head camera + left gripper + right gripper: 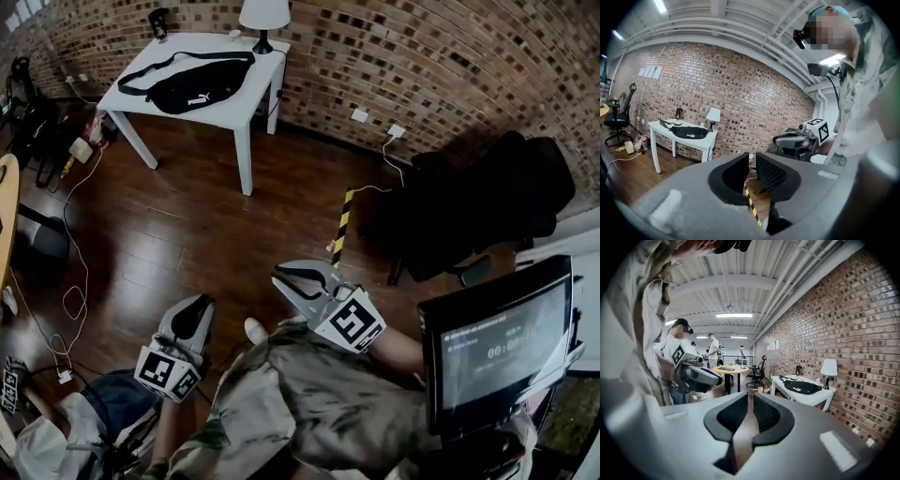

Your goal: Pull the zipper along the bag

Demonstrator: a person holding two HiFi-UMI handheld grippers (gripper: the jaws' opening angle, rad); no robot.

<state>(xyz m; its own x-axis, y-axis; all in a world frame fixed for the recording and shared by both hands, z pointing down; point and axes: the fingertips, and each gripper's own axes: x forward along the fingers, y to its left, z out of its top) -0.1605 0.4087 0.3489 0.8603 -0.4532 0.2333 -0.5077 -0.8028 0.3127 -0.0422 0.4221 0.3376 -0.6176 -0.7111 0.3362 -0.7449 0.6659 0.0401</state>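
Observation:
A black waist bag (pixel 197 89) lies on a white table (pixel 223 112) against the brick wall, far ahead of me. It also shows small in the left gripper view as the bag (pixel 689 133) and in the right gripper view as the bag (pixel 802 387). Both grippers hang close to my body, well away from the table. My left gripper (pixel 192 317) has its jaws a little apart, with only floor showing between them (pixel 751 161). My right gripper (pixel 289 277) also shows a narrow gap with nothing in it (pixel 751 399).
A white lamp (pixel 264 19) stands at the table's back corner. A black chair (pixel 478 202) is at the right, and a screen (pixel 497 342) sits near my right arm. Yellow-black tape (pixel 342 225) and cables (pixel 66 300) lie on the wood floor. People stand by a round table (pixel 726 369).

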